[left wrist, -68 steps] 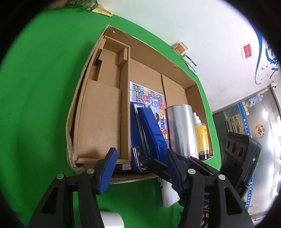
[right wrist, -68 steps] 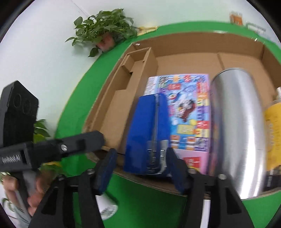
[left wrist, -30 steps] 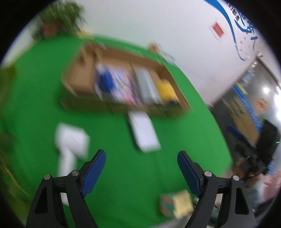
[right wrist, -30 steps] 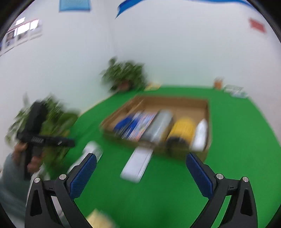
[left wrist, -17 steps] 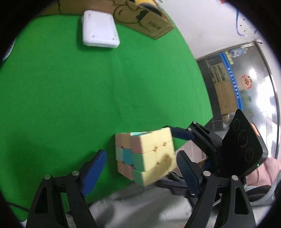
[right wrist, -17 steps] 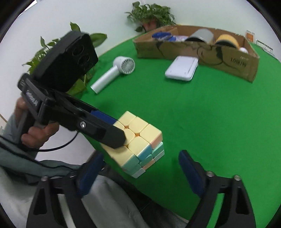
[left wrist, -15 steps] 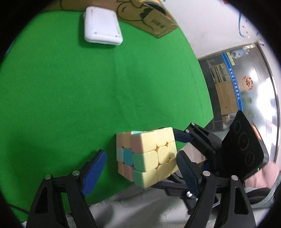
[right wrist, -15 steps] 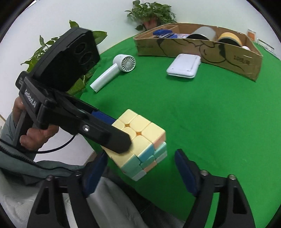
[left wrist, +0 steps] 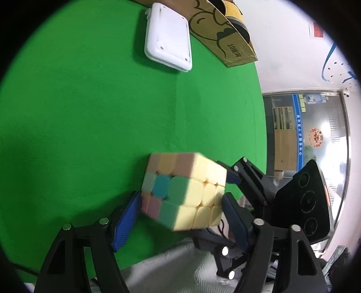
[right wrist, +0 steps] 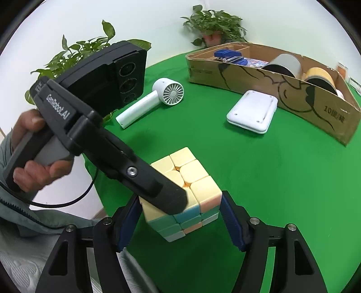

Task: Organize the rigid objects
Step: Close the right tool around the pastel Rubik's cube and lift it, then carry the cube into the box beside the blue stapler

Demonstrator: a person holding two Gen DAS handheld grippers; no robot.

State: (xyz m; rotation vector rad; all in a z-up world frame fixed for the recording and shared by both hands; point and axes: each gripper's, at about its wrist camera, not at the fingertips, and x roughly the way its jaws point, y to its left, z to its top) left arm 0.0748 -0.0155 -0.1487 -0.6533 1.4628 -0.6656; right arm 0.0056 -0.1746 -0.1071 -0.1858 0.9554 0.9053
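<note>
A pastel puzzle cube (left wrist: 183, 191) (right wrist: 194, 173) rests on the green table close to its near edge. My left gripper (left wrist: 181, 195) has the cube between its blue pads; the jaws are closing and both pad tips lie against the cube's sides. My right gripper (right wrist: 179, 196) comes in from another side, also closing, its pad tips on two of the cube's corners. One black finger (right wrist: 144, 180) of the left gripper crosses the cube's top in the right wrist view. The right gripper's fingers (left wrist: 248, 180) show behind the cube in the left wrist view.
A cardboard box (right wrist: 270, 74) (left wrist: 230, 45) holding a blue stapler, a metal can and a yellow roll stands at the back. In front of it lie a flat white device (right wrist: 252, 110) (left wrist: 168, 38) and a white handheld fan (right wrist: 158, 94). Potted plants (right wrist: 214, 20) line the far side.
Both grippers left the box, swung down and came to the cube at the near edge. Over the last half second the jaws of both narrowed onto it.
</note>
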